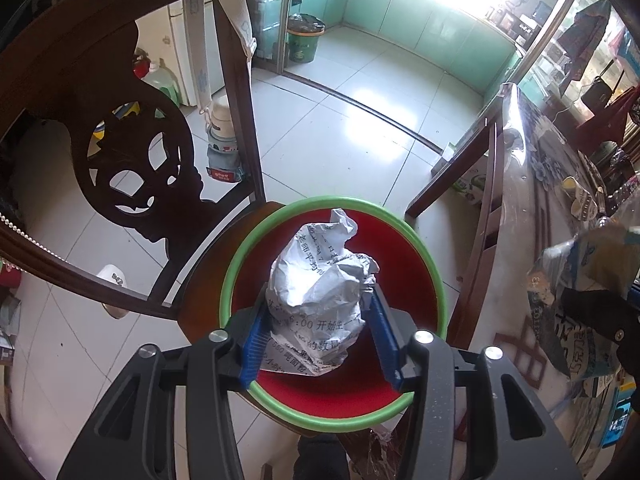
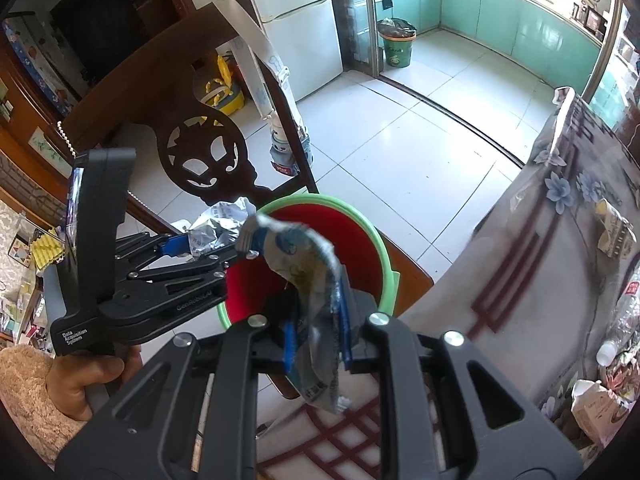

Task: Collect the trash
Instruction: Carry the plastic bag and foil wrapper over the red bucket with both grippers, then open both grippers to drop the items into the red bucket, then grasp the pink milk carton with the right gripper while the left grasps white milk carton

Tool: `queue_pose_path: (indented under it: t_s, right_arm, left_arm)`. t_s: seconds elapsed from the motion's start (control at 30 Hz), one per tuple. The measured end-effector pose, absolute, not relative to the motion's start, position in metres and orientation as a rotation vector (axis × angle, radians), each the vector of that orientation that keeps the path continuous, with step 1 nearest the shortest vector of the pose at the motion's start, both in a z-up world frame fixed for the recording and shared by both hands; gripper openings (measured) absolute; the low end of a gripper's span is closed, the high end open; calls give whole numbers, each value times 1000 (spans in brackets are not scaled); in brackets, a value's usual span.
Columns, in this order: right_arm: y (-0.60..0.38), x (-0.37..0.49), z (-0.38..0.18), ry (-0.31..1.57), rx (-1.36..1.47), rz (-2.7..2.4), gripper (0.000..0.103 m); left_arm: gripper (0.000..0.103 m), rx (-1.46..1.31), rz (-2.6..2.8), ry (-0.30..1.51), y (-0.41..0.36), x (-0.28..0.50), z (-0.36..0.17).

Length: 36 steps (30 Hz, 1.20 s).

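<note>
Both hand-held grippers over red bin [image 1: 400,392]: left [image 1: 318,312] grasping paper ball [image 1: 320,288], right [image 2: 318,320] clenched on wrapper [image 2: 316,272].

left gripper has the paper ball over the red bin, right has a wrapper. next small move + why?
Probably open the left gripper wider and drop the crumpled paper. It hangs over the red bin mouth, inside the green rim, with the blue pads beside it. The right gripper, shut on the wrapper over the same bin, can release next.

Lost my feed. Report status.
Left gripper around paper ball above bin. Right gripper shut on wrapper. Nothing blocking bin.
</note>
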State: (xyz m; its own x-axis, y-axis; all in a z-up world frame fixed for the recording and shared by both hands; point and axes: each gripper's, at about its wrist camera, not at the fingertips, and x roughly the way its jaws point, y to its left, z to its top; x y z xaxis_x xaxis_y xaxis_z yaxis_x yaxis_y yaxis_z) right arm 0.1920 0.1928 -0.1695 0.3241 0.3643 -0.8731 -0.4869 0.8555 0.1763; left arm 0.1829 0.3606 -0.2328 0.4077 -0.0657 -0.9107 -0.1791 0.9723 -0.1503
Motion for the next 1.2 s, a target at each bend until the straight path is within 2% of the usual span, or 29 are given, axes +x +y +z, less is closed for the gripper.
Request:
queue_pose_path:
  t_s: [0.03,0.1,0.13,0.23,0.33,0.63,0.87,1.2]
  right_arm:
    - [194,192,-169,1104,-129,562,23]
    - [195,192,-169,1099,-132,562,33]
    - [196,193,-169,1095,-133,565,37]
    - [195,194,-168,1088,-136,566,45]
    - [193,194,-167,1083,-134,567,48]
    - [174,189,-159,1063,-105,537,54]
    - [139,182,-150,1046,-69,457,55]
    - [81,162,-147,1037,7,328,57]
  left_arm:
    - [52,-241,77,1153,361,183,-234]
    - [67,-248,83,1150,363,185,-234]
    - [70,-250,86,1148,364,185,-235]
    - [71,-255,94,1141,365,184,-233]
    - [71,-246,103,1125,364,183,-228]
    - [71,-191,113,1005,350,174,-184]
    - [71,-127,76,901,326,170,-143]
    - [71,-80,-22,848,282,162,-116]
